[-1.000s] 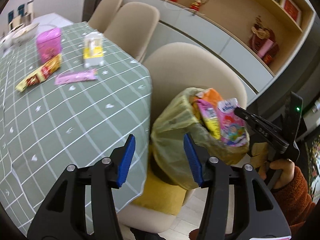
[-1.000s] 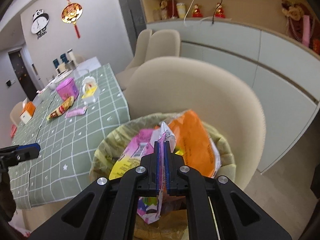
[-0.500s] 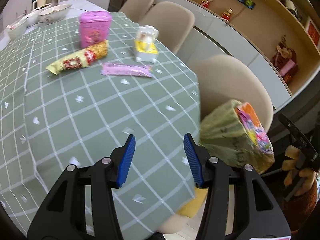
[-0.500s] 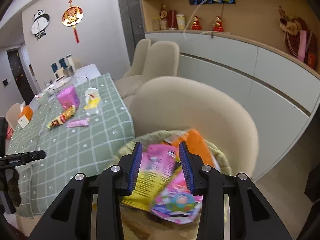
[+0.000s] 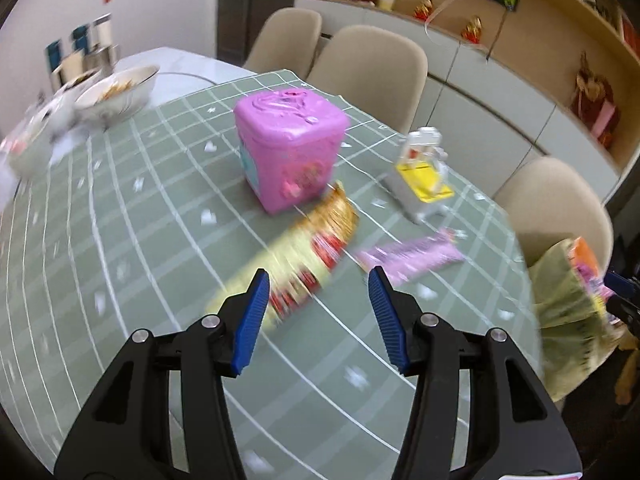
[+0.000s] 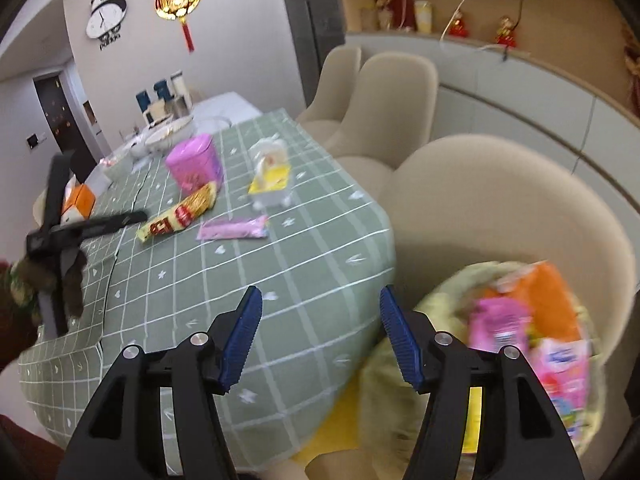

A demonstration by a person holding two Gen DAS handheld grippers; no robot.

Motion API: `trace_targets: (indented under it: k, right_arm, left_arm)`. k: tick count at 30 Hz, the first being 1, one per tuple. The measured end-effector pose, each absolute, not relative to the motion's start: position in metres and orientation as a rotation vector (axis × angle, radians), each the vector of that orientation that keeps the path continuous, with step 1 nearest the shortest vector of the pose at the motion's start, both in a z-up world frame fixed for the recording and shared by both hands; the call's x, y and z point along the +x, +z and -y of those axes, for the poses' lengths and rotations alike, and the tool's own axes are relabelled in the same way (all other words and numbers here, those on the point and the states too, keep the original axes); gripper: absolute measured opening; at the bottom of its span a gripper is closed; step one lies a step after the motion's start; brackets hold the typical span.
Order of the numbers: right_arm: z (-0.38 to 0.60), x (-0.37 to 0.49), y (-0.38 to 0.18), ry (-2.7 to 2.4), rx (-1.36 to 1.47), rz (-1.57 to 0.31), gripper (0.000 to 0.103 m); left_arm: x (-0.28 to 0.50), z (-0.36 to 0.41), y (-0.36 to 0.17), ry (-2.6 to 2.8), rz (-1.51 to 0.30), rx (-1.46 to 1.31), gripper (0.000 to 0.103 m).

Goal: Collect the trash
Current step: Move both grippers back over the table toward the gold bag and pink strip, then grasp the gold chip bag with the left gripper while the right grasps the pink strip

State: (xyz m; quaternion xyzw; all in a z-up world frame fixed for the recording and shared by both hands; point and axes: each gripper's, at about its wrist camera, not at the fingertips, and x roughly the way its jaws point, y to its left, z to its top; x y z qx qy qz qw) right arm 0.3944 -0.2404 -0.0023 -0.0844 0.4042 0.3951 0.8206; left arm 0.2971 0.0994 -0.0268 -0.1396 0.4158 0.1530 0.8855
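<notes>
Here both grippers' jaws are spread, and the lined bin [image 6: 460, 296] holds bright wrappers [image 6: 532, 320].

A matt green checked tablecloth [image 5: 120, 264] is covering the table. A pink box [image 5: 290, 152] is showing smooth, glossy plastic. The snack wrappers [image 6: 180, 216] are looking shiny, and the thin yellowish bin bag [image 6: 404, 364] is looking crinkled and translucent.

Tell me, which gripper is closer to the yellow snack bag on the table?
Left. The left gripper hangs open right over the yellow snack bag; the right gripper is back by the trash bag.
</notes>
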Motion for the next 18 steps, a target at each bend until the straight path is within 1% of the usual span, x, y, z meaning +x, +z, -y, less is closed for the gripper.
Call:
trace_targets:
  k: [3, 7, 10, 13, 18]
  right_arm:
    - [0.217, 0.392, -0.015, 0.838, -0.184, -0.897, 0.058]
    - [0.188, 0.392, -0.03, 0.809, -0.229, -0.906, 0.058]
    - [0.161, 0.399, -0.035, 0.846, -0.25, -0.893, 0.058]
    - [0.129, 0.411, -0.038, 0.906, -0.258, -0.869, 0.058]
    - [0.065, 0.439, -0.053, 1.036, -0.288, -0.878, 0.058]
  left_arm:
    - [0.326, -0.117, -0.044, 0.259, -0.923, -0.274, 0.05]
    - [0.344, -0.117, -0.063, 0.22, -0.974, -0.219, 0.05]
    - [0.34, -0.111, -0.063, 0.203, -0.969, -0.222, 0.033]
    - [0.322, -0.107, -0.057, 0.184, -0.956, -0.306, 0.028]
    - [0.278, -0.103, -0.048, 0.244, -0.937, -0.395, 0.028]
